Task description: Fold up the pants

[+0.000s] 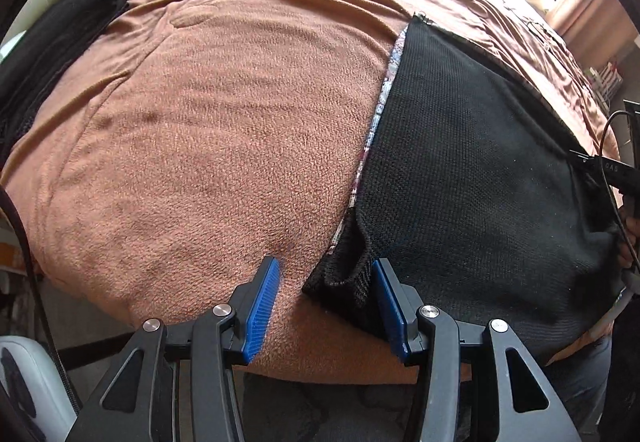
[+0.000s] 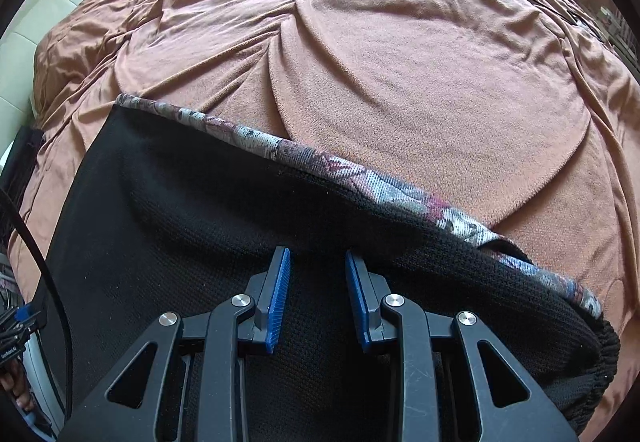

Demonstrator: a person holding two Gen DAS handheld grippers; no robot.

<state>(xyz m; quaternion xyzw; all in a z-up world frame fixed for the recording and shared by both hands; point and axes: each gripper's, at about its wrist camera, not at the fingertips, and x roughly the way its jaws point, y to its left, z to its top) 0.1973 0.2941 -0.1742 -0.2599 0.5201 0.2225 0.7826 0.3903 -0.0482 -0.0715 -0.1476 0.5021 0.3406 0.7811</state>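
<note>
- On the black body of the other handheld device (image 1: 612, 171), seen at the right edge of the left wrist view beyond the near right corner of the bed, small pale characters stand; they look like "GAS" or "0A5", but the print is too small to be sure.
- On the black device (image 2: 9, 352) at the left edge of the right wrist view, off the bed's near left edge, a line of white lettering runs along its side; it seems to begin with "Gen", and the rest is too fine to make out.
- No other text, label, brand, number or sign can be read in either view.
</note>
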